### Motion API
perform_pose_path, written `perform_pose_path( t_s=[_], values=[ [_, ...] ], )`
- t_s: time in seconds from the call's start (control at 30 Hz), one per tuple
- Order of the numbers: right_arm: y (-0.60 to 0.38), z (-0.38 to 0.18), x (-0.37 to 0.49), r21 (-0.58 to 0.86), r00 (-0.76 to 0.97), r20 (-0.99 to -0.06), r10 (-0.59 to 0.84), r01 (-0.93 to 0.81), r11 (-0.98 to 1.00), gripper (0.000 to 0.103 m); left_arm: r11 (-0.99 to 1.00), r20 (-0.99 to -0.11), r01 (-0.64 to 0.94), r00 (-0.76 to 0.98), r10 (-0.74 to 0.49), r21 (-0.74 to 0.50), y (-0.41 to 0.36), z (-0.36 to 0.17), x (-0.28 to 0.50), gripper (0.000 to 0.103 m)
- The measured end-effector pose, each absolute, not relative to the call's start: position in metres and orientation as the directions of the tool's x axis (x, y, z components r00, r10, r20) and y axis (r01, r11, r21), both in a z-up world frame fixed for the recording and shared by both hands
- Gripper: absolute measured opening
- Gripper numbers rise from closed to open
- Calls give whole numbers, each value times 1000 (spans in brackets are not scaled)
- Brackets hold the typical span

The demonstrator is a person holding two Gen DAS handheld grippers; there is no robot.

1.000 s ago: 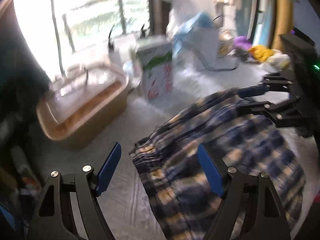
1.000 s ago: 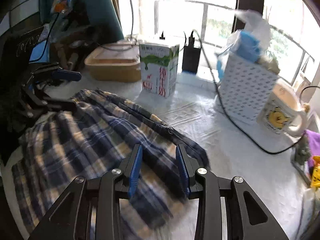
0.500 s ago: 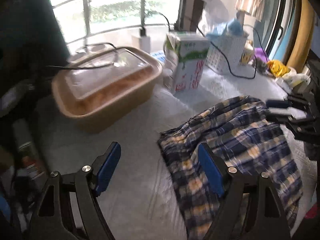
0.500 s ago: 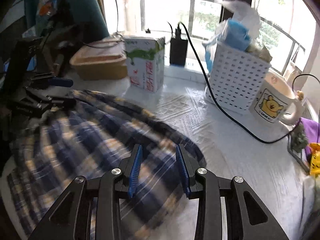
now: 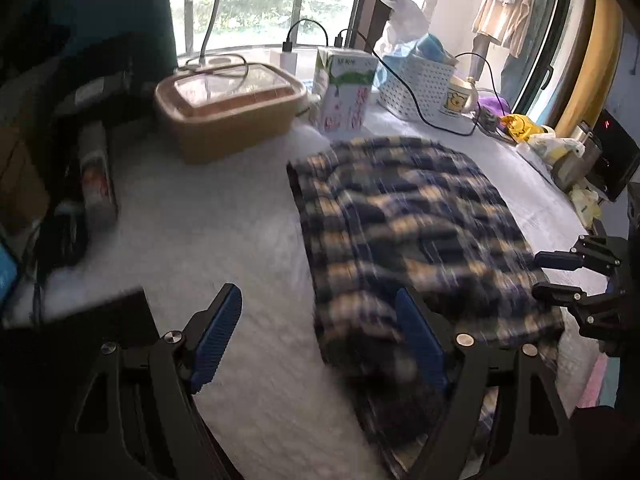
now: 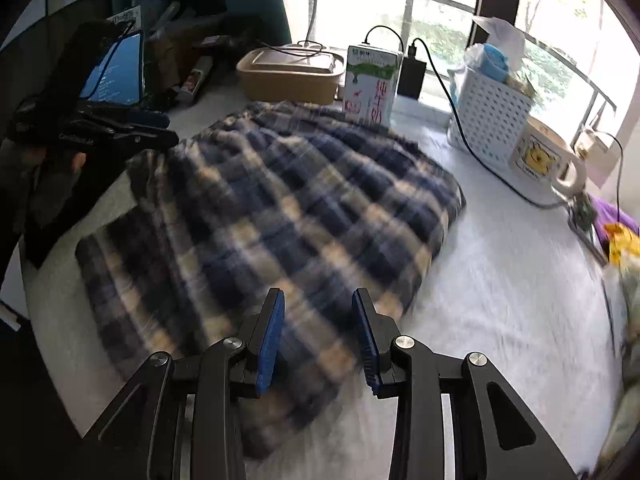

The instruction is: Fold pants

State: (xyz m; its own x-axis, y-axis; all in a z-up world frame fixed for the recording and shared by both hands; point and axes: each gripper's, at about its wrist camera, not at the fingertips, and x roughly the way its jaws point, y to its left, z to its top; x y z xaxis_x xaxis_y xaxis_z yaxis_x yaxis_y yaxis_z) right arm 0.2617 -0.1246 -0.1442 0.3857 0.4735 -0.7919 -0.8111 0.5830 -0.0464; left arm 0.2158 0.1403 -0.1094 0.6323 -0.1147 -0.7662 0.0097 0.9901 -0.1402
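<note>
While the plaid pants point(image 6: 280, 216) are lying spread over the white table cover point(image 6: 500, 300), we are holding both tongs above the cloth without gripping it, which looks to us like the pause between one fold and the next. The pants are sitting in the middle of the table, with their far edge near the milk carton point(image 6: 370, 84) and the tan lidded box point(image 6: 288, 70), so there is bare cover on either side for the cloth to be turned over.

We are keeping the left gripper point(image 5: 320, 344) spread wide, one blue pad over the bare cover and the other above the near edge of the pants; nothing is between the pads. That stance suits scooping up a thick doubled hem, we judge.

We are carrying the right gripper point(image 6: 318, 336) with its pads partly apart. In its own view the plaid is showing through the gap below, and the pads are not pressing on it; in the left wrist view its fingers are standing just off the cloth's edge, so it is released too.

We are keeping the white basket point(image 6: 492, 120), the mug point(image 6: 540, 156) and the black cable point(image 6: 460, 120) well apart from the pants, which is leaving the fold free of snags.
</note>
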Motion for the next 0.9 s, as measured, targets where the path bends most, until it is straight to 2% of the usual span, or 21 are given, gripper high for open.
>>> perform_pose_path(
  t_s=[0.1,0.13,0.17,0.2,0.5,0.53,0.67,0.77,0.9],
  values=[
    [-125,-145,241,-72,396,-795,460,-814,576,38,987,-772,13,622,-131,-157,136,-114,202,80],
    [-124,-145,236,-86,403,-795,454,-815,573,45,987,-775,13,618,-132,-157,135,-115,198,80],
    [-122,-145,231,-93,406,-794,453,-817,569,57,988,-780,11,612,-130,-157,133,-118,193,80],
    [-120,-144,226,-92,401,-793,459,-823,560,61,987,-782,10,609,-133,-160,132,-119,190,80],
    [-104,-158,206,-244,493,-772,400,-812,531,61,986,-795,2,591,-135,-166,125,-125,167,80],
    [-104,-160,204,-263,507,-767,395,-808,527,59,986,-797,4,588,-137,-167,125,-126,166,80],
    [-110,-164,204,-279,519,-763,385,-802,528,14,988,-808,1,575,-129,-157,122,-131,163,80],
    [-118,-164,205,-270,520,-765,381,-795,542,8,988,-813,-6,569,-122,-152,123,-132,162,80],
    [-127,-165,207,-258,522,-768,371,-783,566,8,990,-812,-2,572,-116,-143,123,-128,163,80]
  ],
)
